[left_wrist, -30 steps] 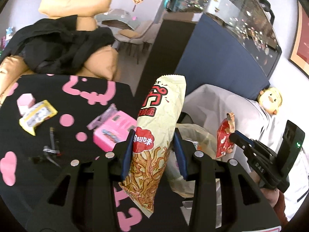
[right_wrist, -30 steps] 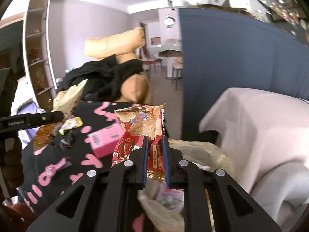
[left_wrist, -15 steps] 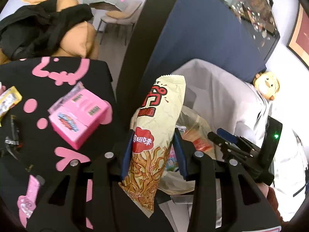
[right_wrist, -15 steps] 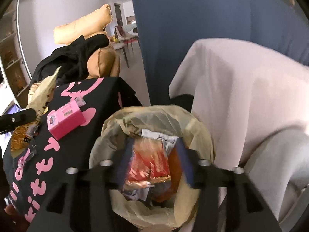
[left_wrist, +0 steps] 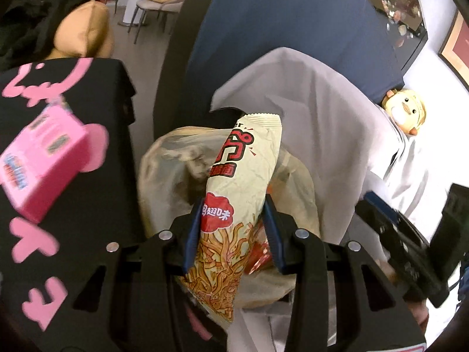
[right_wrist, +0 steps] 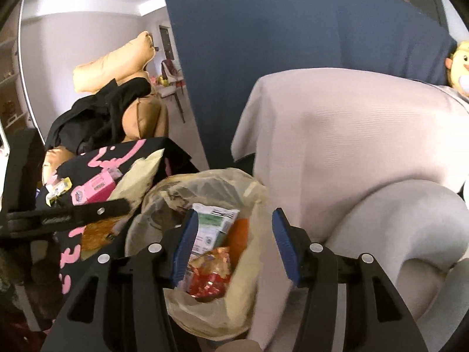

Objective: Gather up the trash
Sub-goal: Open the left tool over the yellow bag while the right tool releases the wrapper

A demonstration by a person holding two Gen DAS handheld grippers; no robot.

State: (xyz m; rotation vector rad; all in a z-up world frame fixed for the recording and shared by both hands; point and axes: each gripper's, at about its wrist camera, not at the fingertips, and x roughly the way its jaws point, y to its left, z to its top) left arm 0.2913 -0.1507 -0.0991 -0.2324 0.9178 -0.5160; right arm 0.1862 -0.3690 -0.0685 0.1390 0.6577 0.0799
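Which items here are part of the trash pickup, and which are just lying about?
Part of the job:
- cream snack bag, clamped in the left gripper
- trash bag, under the open right gripper
- red wrapper, inside it

Just lying about:
- black garment
- plush toy
- grey cover

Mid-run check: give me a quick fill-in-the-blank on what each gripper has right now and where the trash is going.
1. The left gripper is shut on a cream ____ packet.
2. The right gripper has its jaws ____, with nothing between the pads.
3. The red wrapper now lies inside the ____.
4. The pink box rests on the black cloth with ____ lettering.

Missing words: snack; open; trash bag; pink
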